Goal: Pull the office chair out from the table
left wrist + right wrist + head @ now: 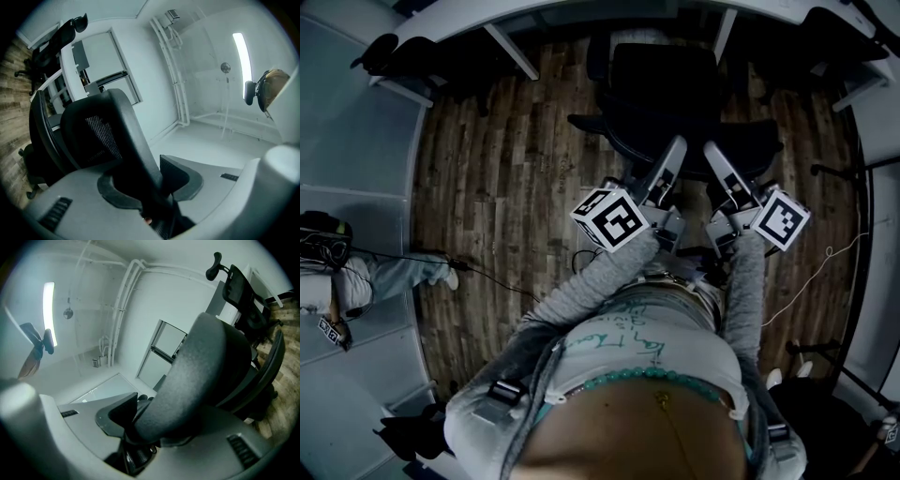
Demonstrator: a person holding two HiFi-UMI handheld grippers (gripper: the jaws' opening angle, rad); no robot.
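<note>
In the head view the black office chair (670, 94) is seen close to the white table (581, 14), its backrest met by the left gripper (677, 148) and right gripper (711, 152). In the left gripper view the jaws are seen clamped on the backrest's rim. In the right gripper view the rim is likewise pinched between the jaws

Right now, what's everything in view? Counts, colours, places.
office chair: one, black, at the table
table: one, white, top of head view
other chairs: at least two, black, table's far ends
floor: wood, brown
cable: one, black, on floor, left
bystander: one, light trousers, left edge
sleeves: two, grey
left gripper: grey, shut on office chair back
right gripper: grey, shut on office chair back
</note>
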